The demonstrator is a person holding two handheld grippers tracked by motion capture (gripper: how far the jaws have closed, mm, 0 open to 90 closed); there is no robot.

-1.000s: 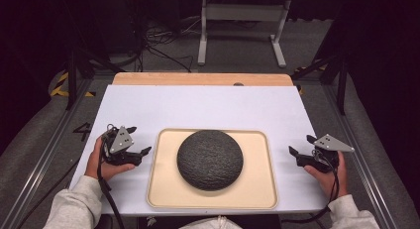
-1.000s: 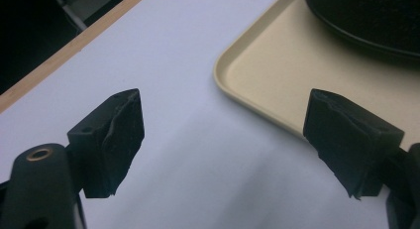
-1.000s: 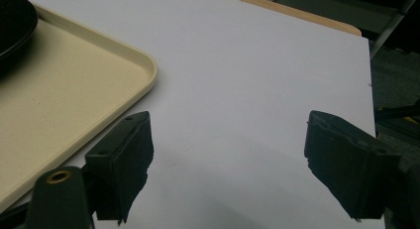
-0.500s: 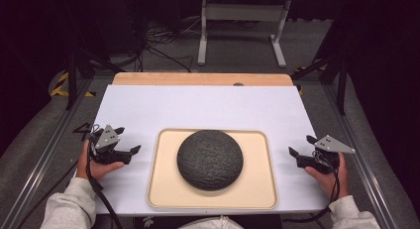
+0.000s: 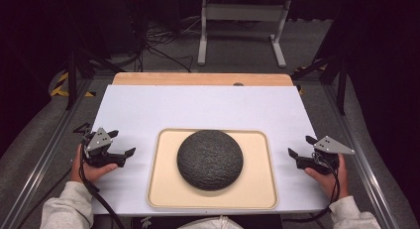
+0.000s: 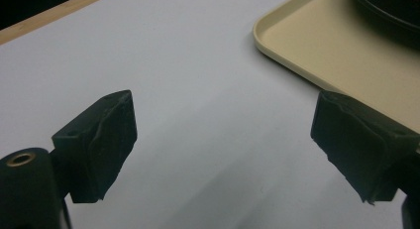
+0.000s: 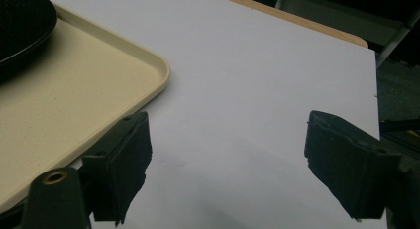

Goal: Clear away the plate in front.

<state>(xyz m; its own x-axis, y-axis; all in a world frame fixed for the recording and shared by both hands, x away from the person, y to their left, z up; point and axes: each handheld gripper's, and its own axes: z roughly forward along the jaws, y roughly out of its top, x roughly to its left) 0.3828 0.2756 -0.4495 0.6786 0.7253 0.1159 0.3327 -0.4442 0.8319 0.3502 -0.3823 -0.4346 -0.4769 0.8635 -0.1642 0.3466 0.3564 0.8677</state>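
Note:
A dark, rough-textured round bowl [image 5: 210, 159] lies upside down like a dome in the middle of a beige tray [image 5: 166, 189]. My left gripper [image 5: 124, 142] rests on the white table cover to the left of the tray, jaws open and empty. In the left gripper view, the gripper [image 6: 225, 135] looks past the tray's corner [image 6: 297, 45] with the bowl's edge [image 6: 391, 6] at the top right. My right gripper [image 5: 299, 145] sits to the right of the tray, open and empty. The right gripper view has the gripper [image 7: 228, 159] beside the tray [image 7: 74, 100] and bowl [image 7: 20, 21].
A white sheet [image 5: 198, 110] covers the table, with a wooden strip [image 5: 198, 79] at its far edge. Metal rails run along both sides. A white stand [image 5: 242, 21] and cables [image 5: 158, 50] lie on the floor beyond the table.
My left gripper has drifted left, away from the tray, and turned slightly. The right gripper has stayed where it was. Both remain open.

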